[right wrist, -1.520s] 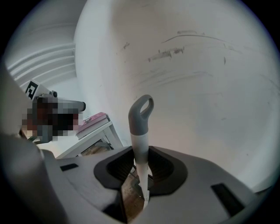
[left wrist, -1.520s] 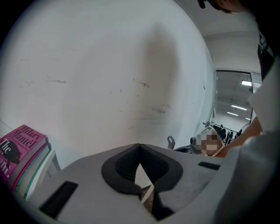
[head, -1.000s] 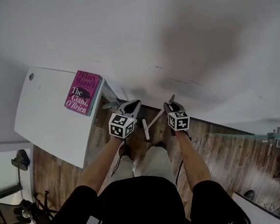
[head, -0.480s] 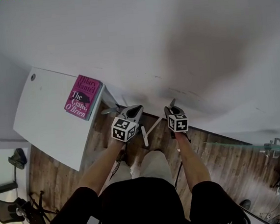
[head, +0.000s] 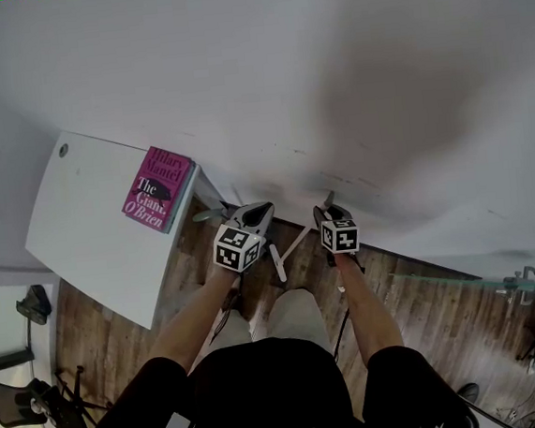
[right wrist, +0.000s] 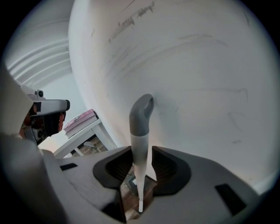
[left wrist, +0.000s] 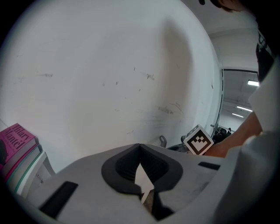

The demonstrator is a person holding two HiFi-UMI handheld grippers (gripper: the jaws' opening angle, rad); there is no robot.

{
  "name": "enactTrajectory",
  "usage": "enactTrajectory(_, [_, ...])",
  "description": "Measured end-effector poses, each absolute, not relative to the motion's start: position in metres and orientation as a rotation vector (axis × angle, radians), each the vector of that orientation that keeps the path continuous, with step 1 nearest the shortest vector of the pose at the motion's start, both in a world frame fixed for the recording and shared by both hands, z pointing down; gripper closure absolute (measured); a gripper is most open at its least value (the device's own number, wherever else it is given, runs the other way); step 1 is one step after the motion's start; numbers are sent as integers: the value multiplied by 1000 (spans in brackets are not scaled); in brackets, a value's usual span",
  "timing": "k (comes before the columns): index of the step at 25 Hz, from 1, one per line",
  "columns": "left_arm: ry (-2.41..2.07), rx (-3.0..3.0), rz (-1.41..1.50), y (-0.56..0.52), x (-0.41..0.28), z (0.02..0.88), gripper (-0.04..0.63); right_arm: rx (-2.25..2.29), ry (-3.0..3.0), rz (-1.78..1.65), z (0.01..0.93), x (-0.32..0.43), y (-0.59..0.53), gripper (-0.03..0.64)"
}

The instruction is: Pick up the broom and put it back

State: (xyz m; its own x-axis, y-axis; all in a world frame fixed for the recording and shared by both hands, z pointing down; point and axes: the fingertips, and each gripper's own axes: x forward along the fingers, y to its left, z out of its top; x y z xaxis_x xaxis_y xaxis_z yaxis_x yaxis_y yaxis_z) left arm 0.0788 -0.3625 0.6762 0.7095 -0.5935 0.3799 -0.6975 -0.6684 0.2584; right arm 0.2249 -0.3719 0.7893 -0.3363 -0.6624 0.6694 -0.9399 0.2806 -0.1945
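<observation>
Against the white wall (head: 235,70), near the bench (head: 90,225), the broom (right wrist: 141,131) leaned by its grey handle tip. The right gripper (right wrist: 141,153) had just been opening its fingers, which sat slack around the handle, apparently releasing it. The left gripper (left wrist: 140,146) had its fingers together, empty.

Been opening the right gripper (right wrist: 142,151) a little wider around the broom handle (right wrist: 141,124) over the last moment. Slackened to a loose fit, with a thin gap at the pad (right wrist: 168,168) away from the book (head: 157,189) and the handle nearer the other finger. Edged that gripper slightly closer to the wall (head: 330,80). Tipped the head view a touch, dropping book and white table (head: 90,225) a little lower in frame.
</observation>
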Motion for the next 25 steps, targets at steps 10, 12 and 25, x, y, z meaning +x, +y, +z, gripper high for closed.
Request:
enactTrajectory(10, [-947, 2567, 380, -356, 71, 663, 574, 1517, -2033, 823, 781, 232, -357, 476])
enactTrajectory(12, [-929, 2580, 383, -354, 66, 658, 574, 1554, -2021, 828, 774, 233, -352, 474])
enactTrajectory(25, [-765, 2674, 338, -316, 19, 619, 574, 1894, -1913, 757, 704, 222, -275, 476])
